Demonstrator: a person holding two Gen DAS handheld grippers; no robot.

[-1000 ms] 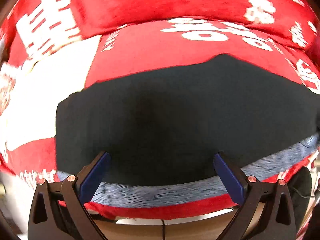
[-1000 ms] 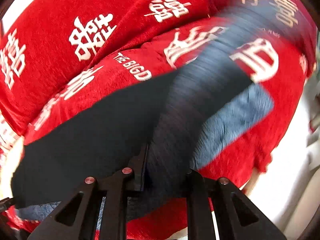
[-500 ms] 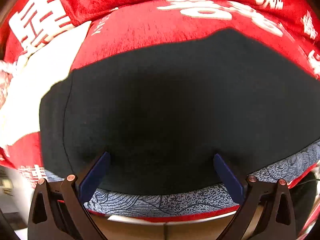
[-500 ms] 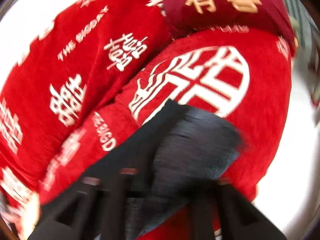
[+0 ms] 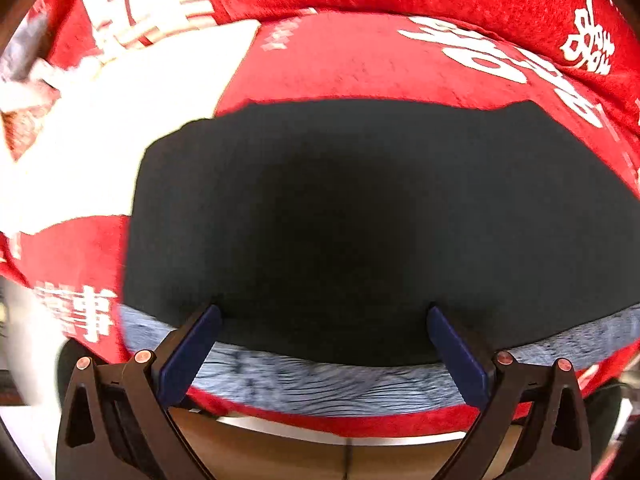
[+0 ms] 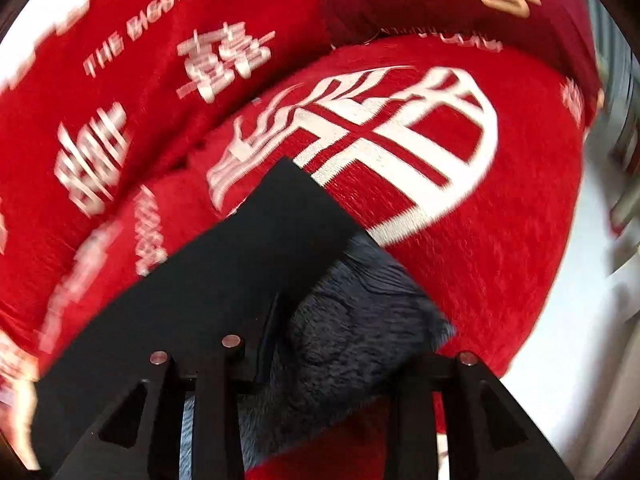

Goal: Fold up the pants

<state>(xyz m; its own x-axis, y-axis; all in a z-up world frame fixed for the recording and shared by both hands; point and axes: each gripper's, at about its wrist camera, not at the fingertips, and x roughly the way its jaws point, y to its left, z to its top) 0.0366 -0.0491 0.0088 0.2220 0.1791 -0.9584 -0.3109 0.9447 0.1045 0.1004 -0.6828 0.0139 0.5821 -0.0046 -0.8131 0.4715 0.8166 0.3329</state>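
The pants [image 5: 360, 216] are black with a grey fleece lining [image 5: 320, 384]. They lie flat on a red blanket with white characters [image 5: 380, 60]. My left gripper [image 5: 320, 320] is open and hovers over the near edge of the pants, its blue pads [image 5: 188, 352] apart and empty. In the right wrist view, my right gripper [image 6: 320, 344] is shut on a bunched end of the pants [image 6: 352, 320], grey lining outward. The black outer side [image 6: 240, 264] stretches away to the left.
A white sheet or paper [image 5: 120, 132] lies on the blanket left of the pants. A dark red cushion with gold characters [image 6: 460, 0] sits at the back right. A wooden edge [image 5: 320, 456] shows below the blanket. White floor [image 6: 580, 320] is at the right.
My right gripper has swung the held pants end over the black layer, and the view has shifted towards the right end of the blanket. My left gripper pulled back a little and stays open.
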